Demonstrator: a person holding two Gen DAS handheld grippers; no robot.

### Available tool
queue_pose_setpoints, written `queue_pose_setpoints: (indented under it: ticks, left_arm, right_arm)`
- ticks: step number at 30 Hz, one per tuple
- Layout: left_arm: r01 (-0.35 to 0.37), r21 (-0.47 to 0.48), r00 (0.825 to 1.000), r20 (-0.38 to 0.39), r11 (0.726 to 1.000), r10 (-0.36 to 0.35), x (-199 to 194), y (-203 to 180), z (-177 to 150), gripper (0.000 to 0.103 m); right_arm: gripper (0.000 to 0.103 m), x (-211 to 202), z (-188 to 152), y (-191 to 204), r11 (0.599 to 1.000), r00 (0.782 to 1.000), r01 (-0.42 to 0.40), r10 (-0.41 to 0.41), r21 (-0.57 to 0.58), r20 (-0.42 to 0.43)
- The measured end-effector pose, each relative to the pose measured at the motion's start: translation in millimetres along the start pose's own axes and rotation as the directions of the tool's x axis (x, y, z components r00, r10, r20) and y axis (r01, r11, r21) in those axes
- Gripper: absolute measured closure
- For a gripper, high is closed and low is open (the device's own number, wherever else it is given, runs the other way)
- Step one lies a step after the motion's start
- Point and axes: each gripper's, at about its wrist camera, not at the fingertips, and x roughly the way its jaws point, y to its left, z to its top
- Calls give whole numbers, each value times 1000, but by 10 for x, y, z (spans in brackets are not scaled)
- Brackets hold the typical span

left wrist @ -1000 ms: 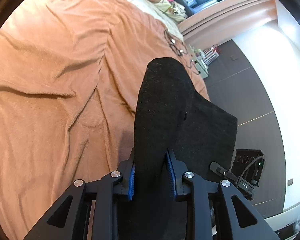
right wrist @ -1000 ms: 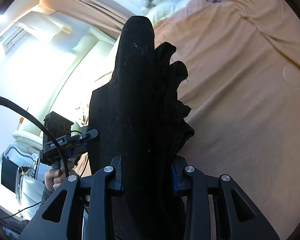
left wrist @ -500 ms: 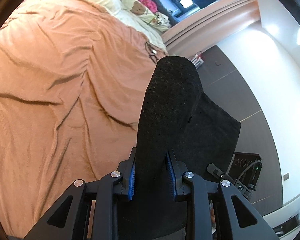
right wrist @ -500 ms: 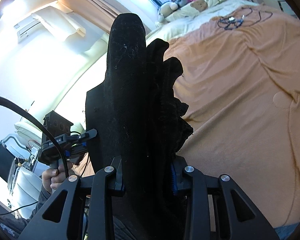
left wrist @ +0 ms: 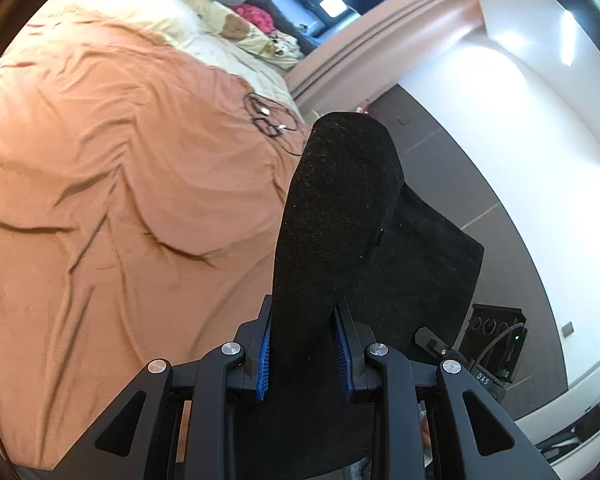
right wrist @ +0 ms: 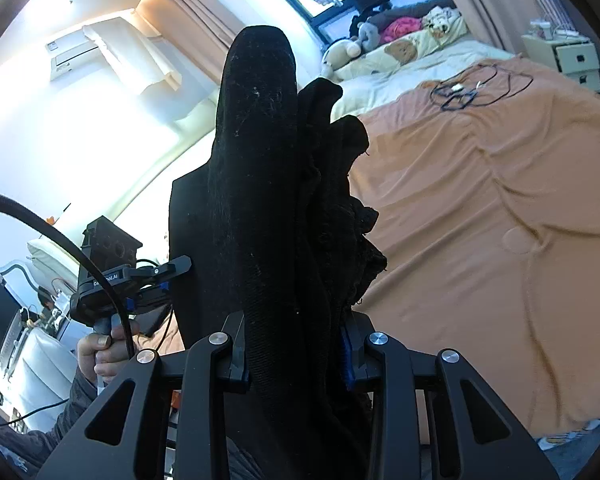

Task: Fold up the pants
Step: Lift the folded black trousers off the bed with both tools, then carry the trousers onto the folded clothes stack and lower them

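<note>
The black pants hang in the air, stretched between both grippers, beside the bed. My left gripper is shut on one edge of the cloth, which rises in a fold between its blue pads. My right gripper is shut on a thick bunch of the pants. In the right wrist view the left gripper shows at the left, clamped on the far edge of the hanging panel. In the left wrist view the right gripper shows at the lower right.
The bed with an orange cover lies to one side, with a tangle of black cables on it and soft toys and pillows at its head. A white nightstand stands by the bed. Dark floor lies beyond.
Both grippers have lifted and tilted upward with the pants, so more of the head of the bed and the window shows. The grip on the cloth is unchanged.
</note>
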Motion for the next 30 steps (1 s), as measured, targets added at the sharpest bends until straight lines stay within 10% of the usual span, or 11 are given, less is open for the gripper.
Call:
queue_pose_setpoints:
  ticks: [30]
  left_arm:
    - [173, 216, 975, -179, 961, -135, 1827, -2110, -327, 75]
  right_arm:
    - [74, -2160, -136, -513, 967, 951, 255, -250, -3, 184]
